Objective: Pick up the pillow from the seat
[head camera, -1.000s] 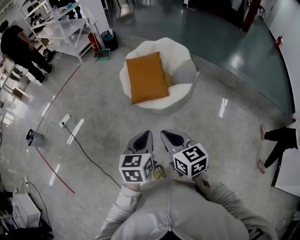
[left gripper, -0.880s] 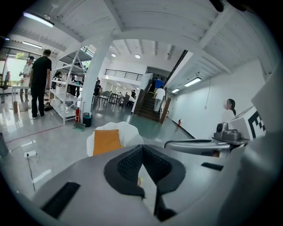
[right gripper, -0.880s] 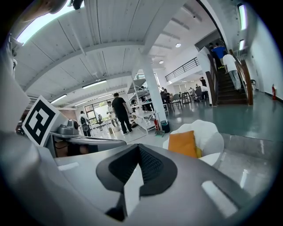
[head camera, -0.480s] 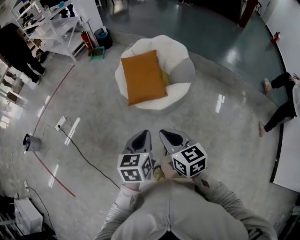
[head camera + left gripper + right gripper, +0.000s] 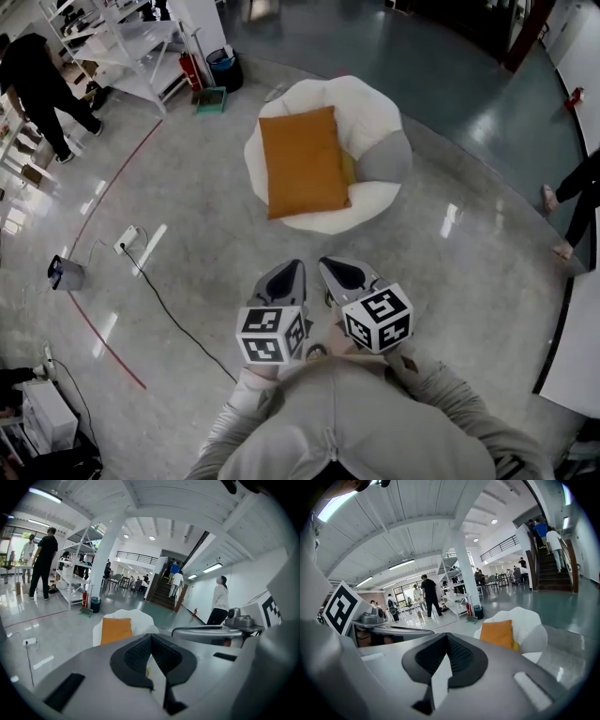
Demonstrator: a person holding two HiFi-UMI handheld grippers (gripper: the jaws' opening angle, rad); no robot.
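Left hand-held gripper [image 5: 294, 270] and right hand-held gripper [image 5: 332, 268] side by side, jaws on both fully closed with nothing held, both aimed at the orange pillow [image 5: 302, 161], lying flat on the white round seat [image 5: 375, 108] well ahead of them, grey cushion [image 5: 386, 157] near it.

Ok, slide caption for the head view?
Left tool and right tool, shut and empty, short of the orange pillow on its white seat.

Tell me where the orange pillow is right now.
In the head view, the orange pillow lies top centre on the white seat, over its left half, with a grey cushion to its right.
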